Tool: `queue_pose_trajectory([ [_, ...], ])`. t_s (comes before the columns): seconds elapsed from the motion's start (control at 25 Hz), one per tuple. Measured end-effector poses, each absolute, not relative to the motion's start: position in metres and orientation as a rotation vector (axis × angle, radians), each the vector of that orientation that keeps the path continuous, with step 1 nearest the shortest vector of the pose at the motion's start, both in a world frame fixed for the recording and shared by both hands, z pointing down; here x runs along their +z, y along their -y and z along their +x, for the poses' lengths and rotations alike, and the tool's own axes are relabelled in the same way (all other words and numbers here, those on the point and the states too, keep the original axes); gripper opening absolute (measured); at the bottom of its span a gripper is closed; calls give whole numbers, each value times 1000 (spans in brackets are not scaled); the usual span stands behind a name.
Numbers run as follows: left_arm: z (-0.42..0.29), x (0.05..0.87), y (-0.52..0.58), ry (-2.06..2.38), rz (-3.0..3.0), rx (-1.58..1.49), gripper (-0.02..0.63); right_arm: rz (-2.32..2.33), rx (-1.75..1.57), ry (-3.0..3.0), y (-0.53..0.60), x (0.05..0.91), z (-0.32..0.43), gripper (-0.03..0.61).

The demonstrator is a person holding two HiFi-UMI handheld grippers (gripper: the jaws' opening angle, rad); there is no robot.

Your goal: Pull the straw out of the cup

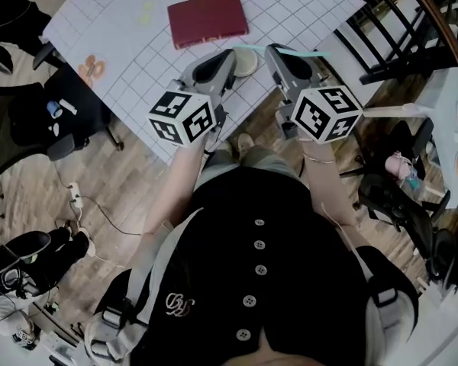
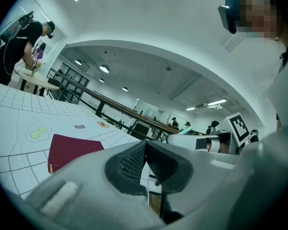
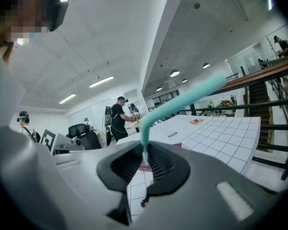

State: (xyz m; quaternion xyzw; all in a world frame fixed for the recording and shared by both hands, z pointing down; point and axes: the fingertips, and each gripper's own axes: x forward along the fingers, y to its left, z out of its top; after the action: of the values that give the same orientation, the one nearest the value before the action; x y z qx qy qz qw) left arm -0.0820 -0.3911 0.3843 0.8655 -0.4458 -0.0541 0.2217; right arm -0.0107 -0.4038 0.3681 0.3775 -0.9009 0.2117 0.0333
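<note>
Two grippers are held side by side in front of us. Our right gripper (image 3: 145, 153) has its jaws nearly closed, pinching the white tip of the teal straw (image 3: 182, 97). The straw rises from the pads, bends and runs off to the right, out of the cup (image 1: 246, 62). Our left gripper (image 2: 145, 147) has its pads pressed together on a thin pale edge. From the head view the cup sits right at that gripper's tip, between the two grippers, so we take the edge for its rim. Beyond them a dark red book (image 1: 208, 18) lies flat on the white gridded table (image 1: 122, 29), apart from the cup. Farther off, a person in black (image 3: 119, 120) stands at another table.
</note>
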Motion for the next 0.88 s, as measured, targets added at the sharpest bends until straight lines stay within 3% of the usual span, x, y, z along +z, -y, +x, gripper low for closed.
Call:
queue_pose_trajectory([
  [0.88, -88, 319, 400, 1246, 2544, -312, -5, 1113, 474, 2908, 398, 307, -12, 28],
])
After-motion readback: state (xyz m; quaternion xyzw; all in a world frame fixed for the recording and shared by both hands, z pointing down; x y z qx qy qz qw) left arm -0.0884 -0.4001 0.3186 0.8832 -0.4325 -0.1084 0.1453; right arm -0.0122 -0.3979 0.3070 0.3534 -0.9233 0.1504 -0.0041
